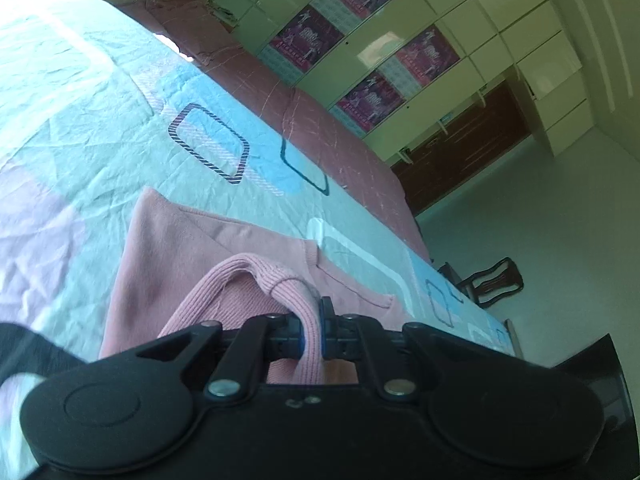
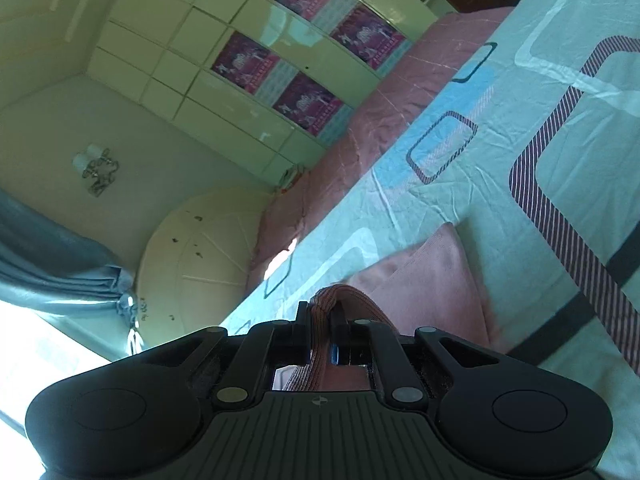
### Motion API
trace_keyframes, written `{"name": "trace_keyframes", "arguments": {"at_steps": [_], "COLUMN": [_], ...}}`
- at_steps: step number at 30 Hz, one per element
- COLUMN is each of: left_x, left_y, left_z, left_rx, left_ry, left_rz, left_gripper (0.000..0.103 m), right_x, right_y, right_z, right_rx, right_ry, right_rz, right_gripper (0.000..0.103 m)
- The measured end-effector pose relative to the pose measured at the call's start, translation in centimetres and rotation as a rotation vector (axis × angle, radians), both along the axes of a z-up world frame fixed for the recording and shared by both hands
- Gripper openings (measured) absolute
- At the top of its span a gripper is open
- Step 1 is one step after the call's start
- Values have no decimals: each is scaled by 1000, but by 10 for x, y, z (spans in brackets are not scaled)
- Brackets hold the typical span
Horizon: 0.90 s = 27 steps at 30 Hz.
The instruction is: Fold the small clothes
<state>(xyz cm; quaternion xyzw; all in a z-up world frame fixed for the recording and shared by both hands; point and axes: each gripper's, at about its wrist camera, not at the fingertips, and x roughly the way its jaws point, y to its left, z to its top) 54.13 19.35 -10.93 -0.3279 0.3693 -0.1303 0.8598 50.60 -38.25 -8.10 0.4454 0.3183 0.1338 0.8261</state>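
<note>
A small pink knit garment (image 1: 192,240) lies on the patterned bed sheet (image 1: 80,100). My left gripper (image 1: 311,326) is shut on its ribbed hem (image 1: 256,276), which is lifted and folded over the flat part. In the right wrist view the same pink garment (image 2: 432,280) lies on the sheet (image 2: 500,152). My right gripper (image 2: 320,320) is shut on another stretch of the ribbed edge (image 2: 344,296), raised off the bed. The cloth below both grippers is hidden by their bodies.
A pink-brown quilt (image 1: 320,128) runs along the far side of the bed. Behind it stands a cream wardrobe with posters (image 1: 368,52). A dark chair (image 1: 492,280) stands on the floor by the bed corner. A round headboard (image 2: 200,248) and a curtain (image 2: 60,272) are at the bed's end.
</note>
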Motion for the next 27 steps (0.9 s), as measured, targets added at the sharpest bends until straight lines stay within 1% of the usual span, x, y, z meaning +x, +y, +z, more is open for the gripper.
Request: {"name": "trace_keyframes", "arguments": {"at_steps": [1,3,4,5,6,7,8,9,10,11,12,13,14,15,16,17,18,20,21,22,23,24,25,26,27], "left_x": [11,33,40,46,48,46,40,34,32,34,37,43,46,51,55,60,64,72,76,77,77,75,73,69,65], "left_y": [-1,0,0,0,2,5,9,12,15,16,15,11,7,0,-6,-15,-21,-28,-32,-35,-39,-42,-43,-42,-42], "left_z": [-6,-19,-22,-23,-22,-18,-13,-7,-2,-1,-1,-1,-2,-2,-3,-6,-10,-19,-23,-26,-29,-29,-29,-30,-28], "left_rx": [14,29,35,45,46,48,63,92,120,151,191,246,297,359,404,466,512,561,584,599,620,630,628,623,621], "left_ry": [16,35,35,34,24,-2,-42,-91,-119,-117,-104,-93,-88,-85,-82,-72,-60,-29,-22,-23,-30,-42,-52,-65,-81], "left_rz": [0,-7,-16,-21,-20,-10,16,41,37,3,-38,-83,-118,-166,-203,-245,-272,-307,-320,-331,-340,-349,-358,-360,-352], "left_gripper": [5,7,12,17,33,57,71,86,84,80,72,65,63,59,55,54,51,48,44,44,42,32,18,14,12], "right_x": [16,37,45,52,53,51,49,50,51,52,55,59,65,69,74,77,81,89,93,95,95,95,96,95,94], "right_y": [3,8,10,10,10,9,6,1,0,2,6,10,17,22,31,38,45,57,64,70,76,81,83,86,87], "right_z": [-9,-22,-27,-31,-32,-29,-27,-28,-28,-26,-25,-25,-27,-29,-32,-35,-38,-45,-49,-52,-53,-54,-54,-54,-53], "right_rx": [-18,-60,-76,-90,-122,-159,-165,-141,-145,-194,-243,-279,-313,-344,-393,-427,-456,-525,-570,-620,-668,-709,-727,-744,-758], "right_ry": [30,55,62,77,78,49,15,11,12,-1,-7,-5,3,7,10,12,16,29,36,42,39,27,17,10,0], "right_rz": [-11,-22,-36,-51,-88,-123,-134,-127,-112,-83,-42,1,43,72,107,137,170,221,252,279,305,329,347,358,365], "right_gripper": [8,8,9,23,56,69,73,73,73,70,59,53,44,41,41,41,41,41,40,40,30,22,18,12,10]}}
